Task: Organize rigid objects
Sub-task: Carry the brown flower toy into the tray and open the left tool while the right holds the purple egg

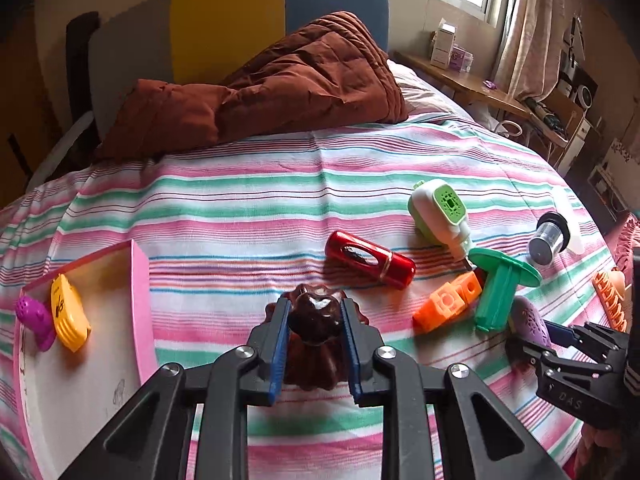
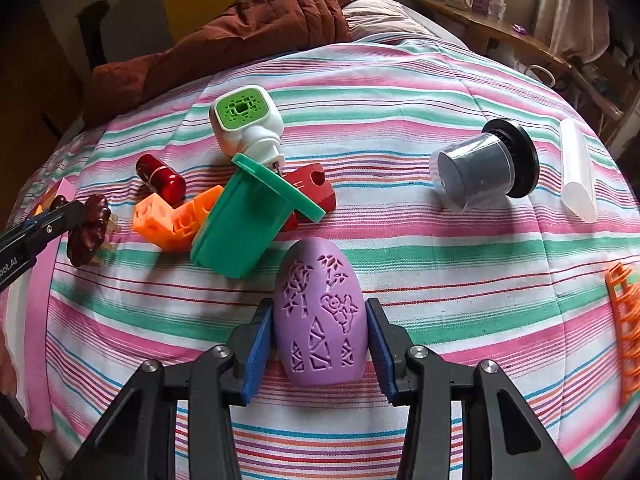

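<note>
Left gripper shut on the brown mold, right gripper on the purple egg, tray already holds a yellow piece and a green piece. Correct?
Nearly. The tray holds the yellow piece and a purple piece, not a green one; the left wrist view shows it. The rest stands: left gripper shut on the brown mold, right gripper on the purple egg.

The tray (image 1: 138,300) lies on the bed (image 1: 280,184) at left, with two small pieces (image 1: 68,316) in it. The fluted mould (image 1: 316,320) sits right of the tray. Further right lie the capsule (image 1: 370,259), block chain (image 1: 448,300) and flanged spool (image 1: 500,284), clustered. The egg shell (image 2: 320,316) lies nearest, before the spool. The quilt (image 1: 260,92) lies behind.
</note>
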The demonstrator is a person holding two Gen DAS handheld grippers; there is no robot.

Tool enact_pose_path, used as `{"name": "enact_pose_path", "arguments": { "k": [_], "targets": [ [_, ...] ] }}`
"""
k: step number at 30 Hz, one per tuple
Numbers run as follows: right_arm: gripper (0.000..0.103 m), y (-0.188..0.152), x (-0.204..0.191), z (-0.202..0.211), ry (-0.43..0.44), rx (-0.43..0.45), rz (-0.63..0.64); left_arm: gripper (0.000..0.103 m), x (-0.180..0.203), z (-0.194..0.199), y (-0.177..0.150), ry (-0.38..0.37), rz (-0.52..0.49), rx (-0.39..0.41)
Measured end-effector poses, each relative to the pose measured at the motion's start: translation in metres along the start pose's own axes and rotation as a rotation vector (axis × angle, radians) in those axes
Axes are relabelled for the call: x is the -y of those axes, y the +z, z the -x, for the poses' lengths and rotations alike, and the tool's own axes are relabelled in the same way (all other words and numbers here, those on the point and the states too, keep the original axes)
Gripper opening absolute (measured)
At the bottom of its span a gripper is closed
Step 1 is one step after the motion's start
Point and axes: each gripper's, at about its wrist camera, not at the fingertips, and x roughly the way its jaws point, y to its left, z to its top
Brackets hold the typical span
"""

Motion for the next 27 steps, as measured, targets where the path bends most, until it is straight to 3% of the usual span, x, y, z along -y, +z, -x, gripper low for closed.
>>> {"name": "enact_pose_path", "arguments": {
  "k": [8, 21, 25, 27],
  "targets": [
    [0.045, -0.001, 0.000, 0.000, -0.018, 0.011, -0.007, 0.023, 0.004, 0.028, -0.020, -0.047, 0.026, 0.046],
    [0.045, -0.003, -0.010, 0.001, -0.031, 0.011, 0.011, 0.023, -0.001, 0.043, -0.031, -0.083, 0.059, 0.051],
    [0.045, -0.003, -0.013, 0.002, -0.001, 0.006, 0.010, 0.023, -0.013, 0.056, -0.031, -0.100, 0.088, 0.072],
    [0.045, -0.005, -0.018, 0.003, 0.024, 0.001, 0.021, 0.018, -0.019, 0.067, -0.031, -0.109, 0.097, 0.098]
  ]
}}
